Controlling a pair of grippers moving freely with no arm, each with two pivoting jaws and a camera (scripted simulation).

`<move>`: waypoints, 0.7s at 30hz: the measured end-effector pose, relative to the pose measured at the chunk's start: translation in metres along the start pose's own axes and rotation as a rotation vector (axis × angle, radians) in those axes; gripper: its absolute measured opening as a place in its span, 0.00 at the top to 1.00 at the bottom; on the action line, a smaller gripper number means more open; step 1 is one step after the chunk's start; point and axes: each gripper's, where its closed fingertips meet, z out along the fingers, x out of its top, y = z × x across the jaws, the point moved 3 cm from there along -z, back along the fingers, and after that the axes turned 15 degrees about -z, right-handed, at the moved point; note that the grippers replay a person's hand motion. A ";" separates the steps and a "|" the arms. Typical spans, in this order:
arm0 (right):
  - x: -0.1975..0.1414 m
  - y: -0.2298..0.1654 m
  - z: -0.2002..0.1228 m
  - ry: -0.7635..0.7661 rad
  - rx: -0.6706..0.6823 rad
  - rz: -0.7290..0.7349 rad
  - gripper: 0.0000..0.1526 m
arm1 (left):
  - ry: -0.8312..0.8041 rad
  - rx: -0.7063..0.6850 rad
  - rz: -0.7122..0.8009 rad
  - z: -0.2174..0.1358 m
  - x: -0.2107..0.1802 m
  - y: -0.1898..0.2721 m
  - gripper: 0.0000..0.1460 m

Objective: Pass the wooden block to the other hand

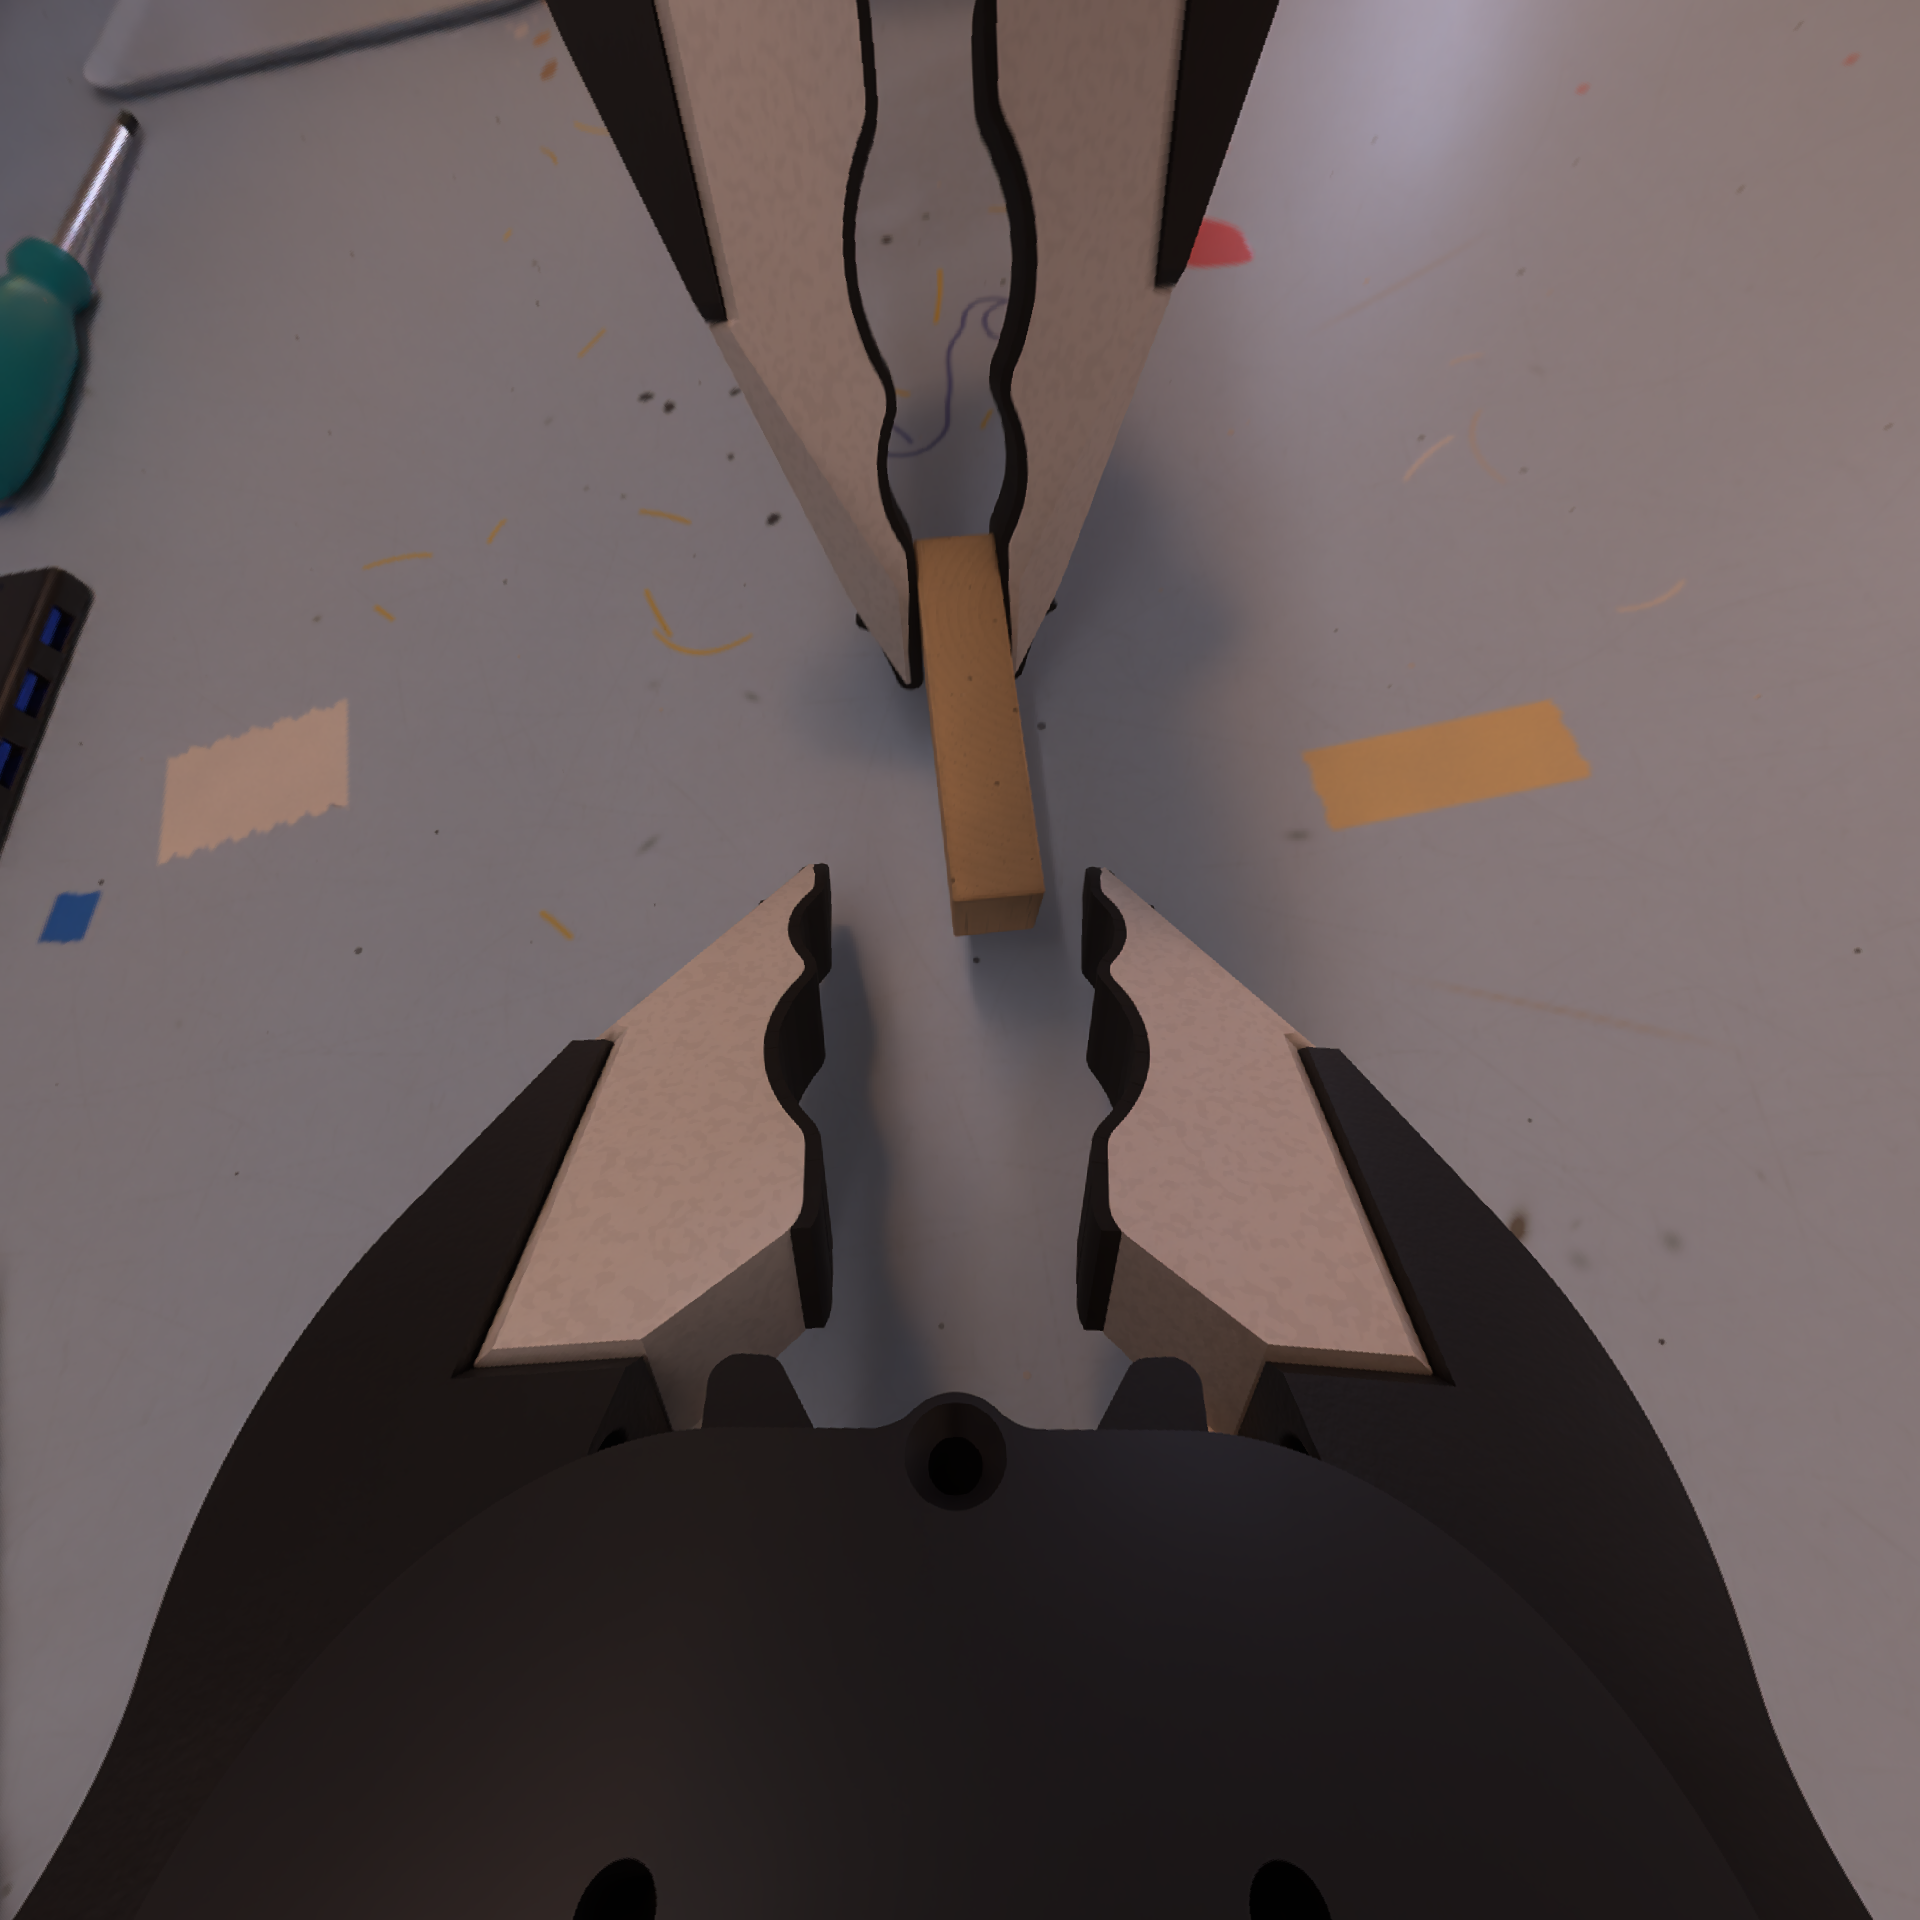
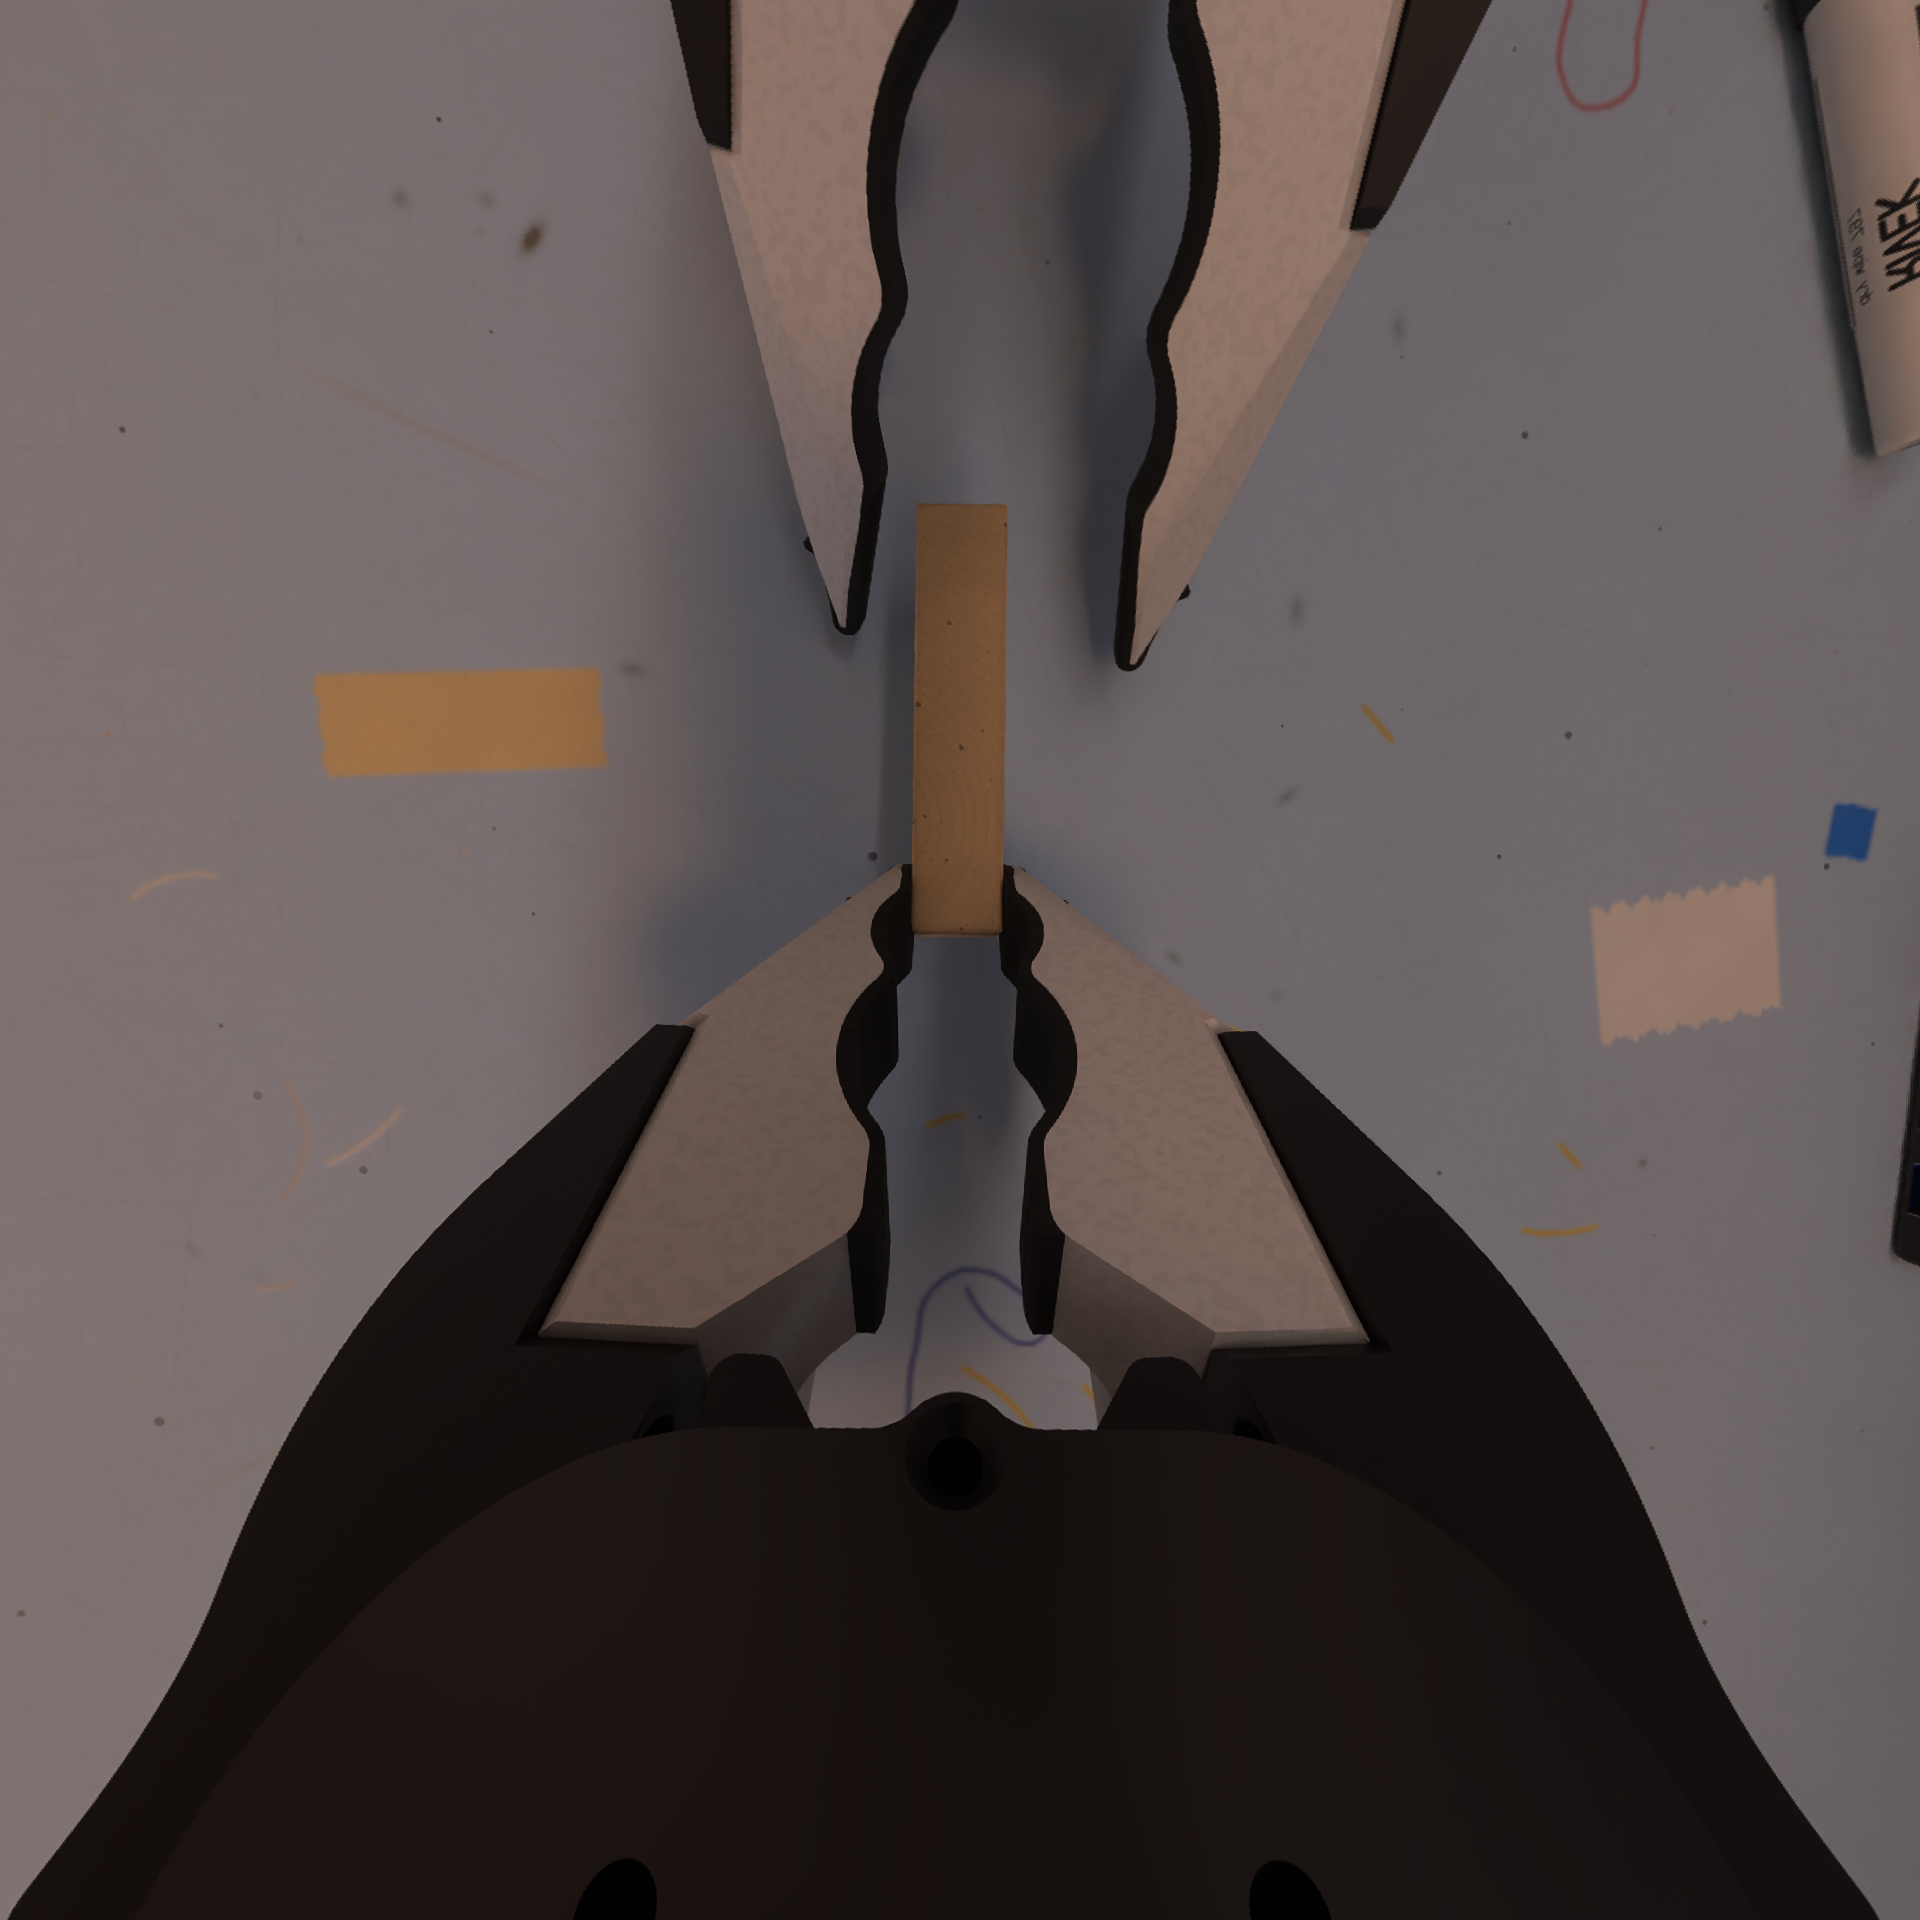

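Right now the wooden block (image 2: 960,717) hangs between two grippers, handover not yet made.

Clamped on one end of the block, the right gripper (image 2: 957,899) holds it out above the tabletop (image 2: 312,416), roughly over the middle, with no tabletop edge in sight. The left gripper (image 1: 956,883) faces it with its fingers (image 1: 717,1049) spread wide; in the right wrist view the block's free end sits just between those tips, touching neither. My read: the left needs to slide further along the block, centre it, then close firmly before the right lets go. Release too early and the block drops. Orange tape (image 2: 459,721) lies off to one side.
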 end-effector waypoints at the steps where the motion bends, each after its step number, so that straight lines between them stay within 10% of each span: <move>1: -0.001 0.000 0.000 -0.002 -0.001 0.000 0.90 | 0.014 -0.009 -0.003 0.000 0.001 0.001 0.68; 13: -0.006 -0.007 -0.006 -0.001 0.012 -0.002 0.90 | 0.024 -0.012 -0.037 -0.001 0.003 0.001 0.63; 21: 0.008 -0.008 -0.007 0.079 -0.041 -0.033 0.90 | 0.104 0.046 0.044 -0.009 0.009 0.017 0.80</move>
